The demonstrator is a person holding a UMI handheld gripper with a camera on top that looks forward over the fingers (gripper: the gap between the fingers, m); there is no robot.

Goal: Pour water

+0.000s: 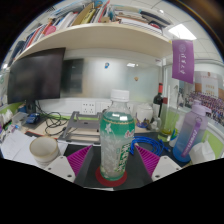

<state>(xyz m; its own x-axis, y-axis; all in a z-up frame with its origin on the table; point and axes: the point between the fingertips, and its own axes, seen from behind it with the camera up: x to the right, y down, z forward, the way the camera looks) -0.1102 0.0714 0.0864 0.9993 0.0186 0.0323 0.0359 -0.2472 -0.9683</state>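
A clear plastic water bottle [116, 135] with a white cap and a green label stands upright on a round red coaster [112, 182] on a dark table surface. My gripper [113, 152] is open. The bottle stands between the fingers with a gap at each side. The magenta pads [77, 158] show to the left and right of the bottle's lower half. A white bowl [43, 150] sits on the table to the left, beyond the left finger.
A tall translucent blue-purple container [187, 133] stands to the right of the right finger. A dark monitor [35, 76] is at the back left, with cables and clutter below it. A bookshelf [95, 25] runs overhead. A dark bottle [158, 101] stands at the back right.
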